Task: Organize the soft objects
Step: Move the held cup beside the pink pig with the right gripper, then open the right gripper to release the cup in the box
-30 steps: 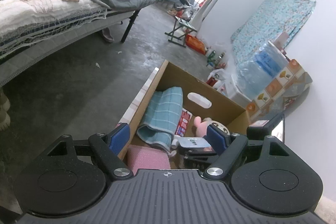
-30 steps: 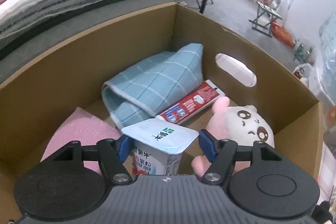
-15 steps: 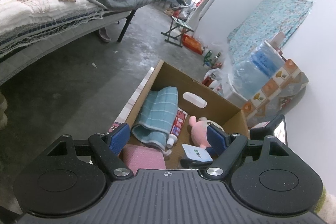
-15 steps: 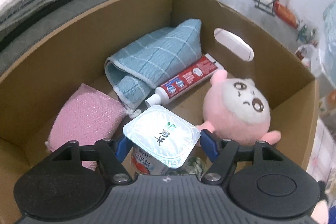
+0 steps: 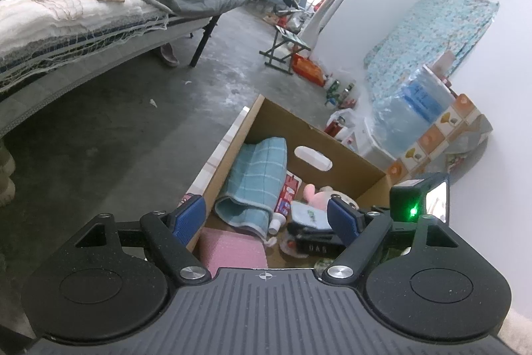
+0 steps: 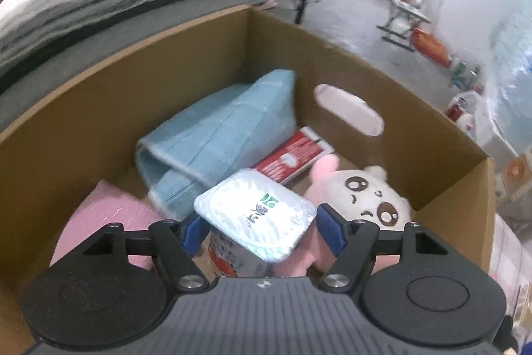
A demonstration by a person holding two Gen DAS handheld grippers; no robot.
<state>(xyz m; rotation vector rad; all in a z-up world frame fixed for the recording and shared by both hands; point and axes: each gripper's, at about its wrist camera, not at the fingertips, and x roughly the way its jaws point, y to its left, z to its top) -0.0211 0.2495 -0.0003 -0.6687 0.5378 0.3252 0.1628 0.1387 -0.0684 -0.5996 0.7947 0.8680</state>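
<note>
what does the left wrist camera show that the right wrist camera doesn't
Only the left wrist view shows the right gripper from outside, a patterned cloth on the white wall and a water jug. Only the right wrist view shows the plush toy's face and the yogurt cup's lid close up, between opening fingers. Both show the cardboard box, blue towel, toothpaste tube, pink sponge and bed.
</note>
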